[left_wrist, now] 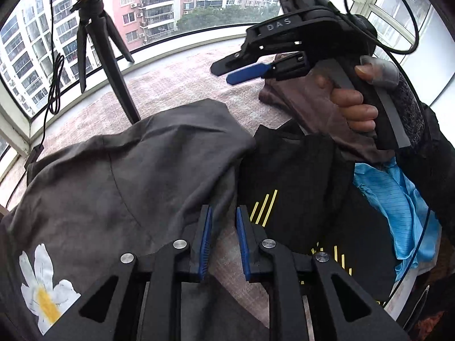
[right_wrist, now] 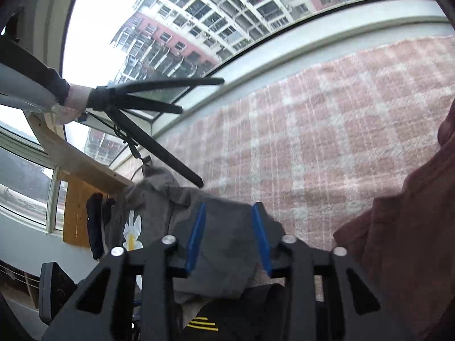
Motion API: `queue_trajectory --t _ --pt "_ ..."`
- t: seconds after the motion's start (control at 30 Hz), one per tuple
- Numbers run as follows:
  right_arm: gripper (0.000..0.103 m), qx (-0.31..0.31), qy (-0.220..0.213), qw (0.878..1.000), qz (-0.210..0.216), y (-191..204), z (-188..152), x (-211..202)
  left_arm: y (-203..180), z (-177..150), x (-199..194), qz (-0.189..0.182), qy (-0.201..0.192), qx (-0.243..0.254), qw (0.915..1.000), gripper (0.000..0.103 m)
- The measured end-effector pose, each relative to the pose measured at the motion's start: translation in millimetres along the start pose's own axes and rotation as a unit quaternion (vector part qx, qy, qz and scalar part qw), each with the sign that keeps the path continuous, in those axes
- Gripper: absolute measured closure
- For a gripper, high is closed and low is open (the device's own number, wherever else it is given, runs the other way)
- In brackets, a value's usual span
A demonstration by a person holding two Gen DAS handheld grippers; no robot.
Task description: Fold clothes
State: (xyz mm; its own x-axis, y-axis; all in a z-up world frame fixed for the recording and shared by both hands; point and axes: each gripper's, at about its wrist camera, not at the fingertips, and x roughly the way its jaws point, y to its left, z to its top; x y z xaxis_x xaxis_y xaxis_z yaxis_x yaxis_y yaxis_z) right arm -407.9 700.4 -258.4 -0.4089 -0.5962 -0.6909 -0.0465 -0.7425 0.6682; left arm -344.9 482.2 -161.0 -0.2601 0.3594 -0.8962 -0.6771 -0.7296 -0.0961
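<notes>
Grey daisy-print tee (left_wrist: 119, 176) lies rumpled on the pink checked blanket (left_wrist: 182, 85) beside other clothes, light, limp, non-slippery; I'd pinch hem or shoulder seam; left tool (left_wrist: 224, 216) slightly spread, empty; right tool (right_wrist: 229, 213) spread, gripping nothing.

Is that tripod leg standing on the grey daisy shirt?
Cannot tell. In the left wrist view the tripod leg ends behind the grey shirt, hiding its foot.

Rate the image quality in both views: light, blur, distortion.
Left wrist view: flat daylight from the windows, sharp, no hard shadows; fisheye bends the sill; sky at right blown out. Right wrist view: horizon tilted, sky overexposed at upper left, checked blanket slightly soft, brown garment at the edge blurred.
</notes>
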Motion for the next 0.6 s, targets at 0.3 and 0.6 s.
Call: queue_trajectory --t 0.3,0.6 --pt "0.066 -0.004 0.016 1.000 -0.012 -27 -11 15 -11 28 63 0.036 0.072 0.070 0.9943 0.097" --pt "0.100 -0.038 0.023 0.998 0.033 -1 -3 29 55 22 5 -0.088 0.008 -0.095 0.9916 0.100"
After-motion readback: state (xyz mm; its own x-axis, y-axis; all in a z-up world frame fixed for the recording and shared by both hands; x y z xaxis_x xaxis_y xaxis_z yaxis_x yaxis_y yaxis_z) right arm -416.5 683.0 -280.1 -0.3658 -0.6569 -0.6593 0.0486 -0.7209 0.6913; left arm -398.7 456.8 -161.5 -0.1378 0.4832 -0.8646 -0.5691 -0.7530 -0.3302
